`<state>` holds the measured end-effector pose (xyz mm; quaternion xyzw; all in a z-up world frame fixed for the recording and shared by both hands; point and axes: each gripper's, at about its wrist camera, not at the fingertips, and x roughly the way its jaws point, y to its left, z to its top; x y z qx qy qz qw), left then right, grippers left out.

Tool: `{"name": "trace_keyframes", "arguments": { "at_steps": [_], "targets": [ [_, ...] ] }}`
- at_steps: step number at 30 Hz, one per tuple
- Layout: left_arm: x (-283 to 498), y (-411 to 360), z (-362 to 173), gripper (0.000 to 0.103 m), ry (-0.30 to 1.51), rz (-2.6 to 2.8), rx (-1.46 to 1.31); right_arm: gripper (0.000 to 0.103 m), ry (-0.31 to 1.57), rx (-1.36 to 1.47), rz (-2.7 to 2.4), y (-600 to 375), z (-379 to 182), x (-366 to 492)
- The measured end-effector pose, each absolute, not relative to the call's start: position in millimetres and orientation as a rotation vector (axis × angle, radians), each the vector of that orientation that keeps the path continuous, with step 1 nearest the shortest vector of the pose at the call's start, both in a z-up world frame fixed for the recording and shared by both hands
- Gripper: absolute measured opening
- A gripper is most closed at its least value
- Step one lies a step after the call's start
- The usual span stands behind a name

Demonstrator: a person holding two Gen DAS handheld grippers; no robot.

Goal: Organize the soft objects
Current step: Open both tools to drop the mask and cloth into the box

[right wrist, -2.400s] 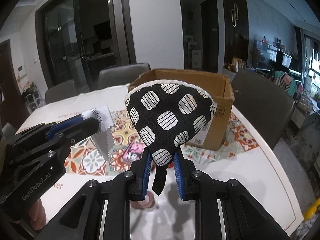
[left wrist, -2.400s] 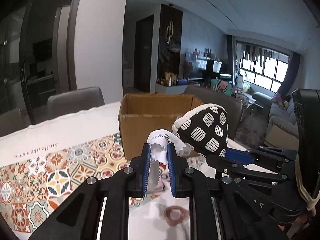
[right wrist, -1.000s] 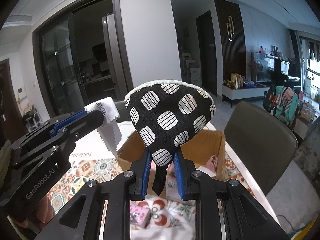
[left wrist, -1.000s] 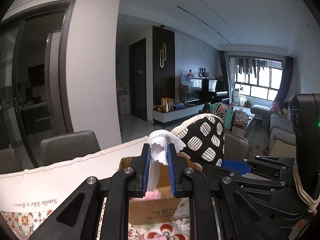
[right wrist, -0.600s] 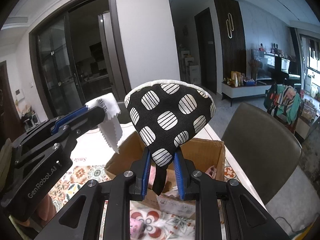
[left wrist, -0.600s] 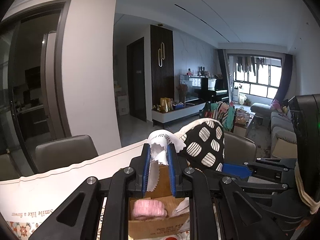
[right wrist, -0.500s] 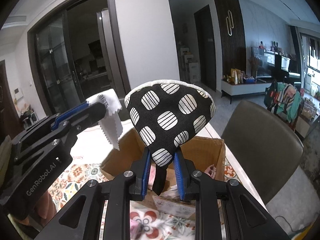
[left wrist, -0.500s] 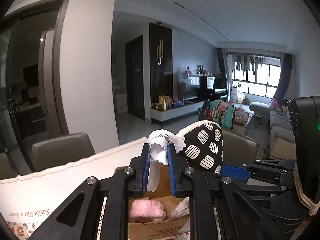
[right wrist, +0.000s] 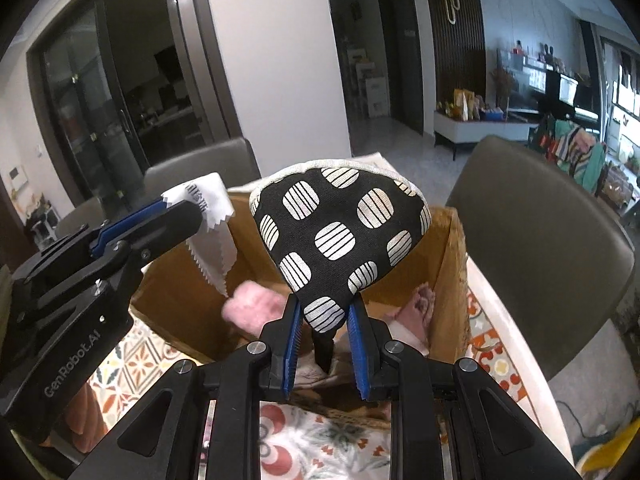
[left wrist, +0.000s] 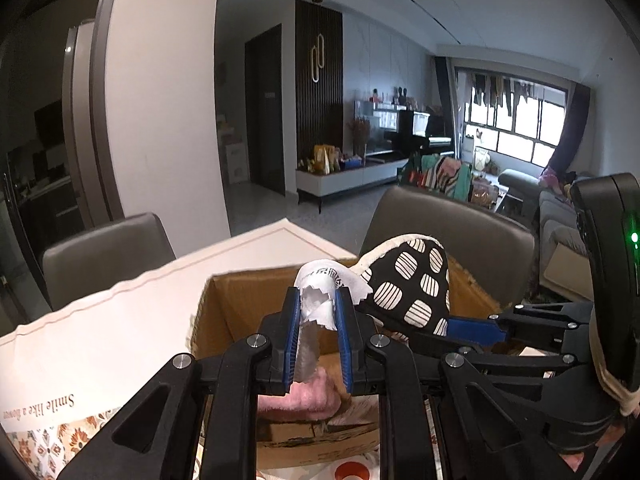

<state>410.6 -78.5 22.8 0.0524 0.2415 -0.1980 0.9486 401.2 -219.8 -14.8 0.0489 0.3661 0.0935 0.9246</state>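
- The open brown cardboard box stood on the patterned tablecloth, and it already held soft things: a fluffy pink item on the left of its floor and more pale pink fabric against the right wall, so part of the sorting looked done.
- The left gripper was clamped on a small white cloth with zigzag-cut edges, which hung from the jaws above the box's left half, its lower tip just over the fluffy pink item in the right wrist view.
- The right gripper was clenched on the lower corner of a padded black fabric piece with white striped spots; that piece stood up from the jaws over the middle of the box opening.
- Neither held thing had been let go; both appeared to be above the box rather than resting inside it.
- Judged from this, what remained was to lower and release both pieces into the box.
- Whether more soft things waited on the table could not be told; little of the tabletop showed.
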Motion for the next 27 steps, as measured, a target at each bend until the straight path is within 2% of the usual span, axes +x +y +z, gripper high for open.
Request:
{"name": "trace_keyframes", "arguments": {
  "at_steps": [6, 8, 10, 18, 27],
  "targets": [
    [411.4, -79.8, 15.2, 0.027, 0.514, -0.409, 0.102, 0.028, 0.760, 0.091, 0.185, -216.1, -15.3, 404.4],
    [409.6, -80.1, 14.4, 0.039, 0.516, -0.412, 0.098, 0.028, 0.754, 0.079, 0.171, -215.5, -14.7, 403.9],
    [406.7, -81.1, 15.2, 0.042, 0.512, -0.412, 0.099, 0.028, 0.753, 0.079, 0.163, -216.5, -13.8, 402.3],
    [394.8, -78.3, 22.3, 0.043, 0.511, -0.389, 0.106, 0.028, 0.721, 0.078, 0.151, -215.9, -3.9, 390.1],
    [356.5, -61.6, 37.1, 0.057, 0.486, -0.336, 0.114, 0.028, 0.679, 0.092, 0.162, -215.5, 8.9, 361.6]
  ]
}}
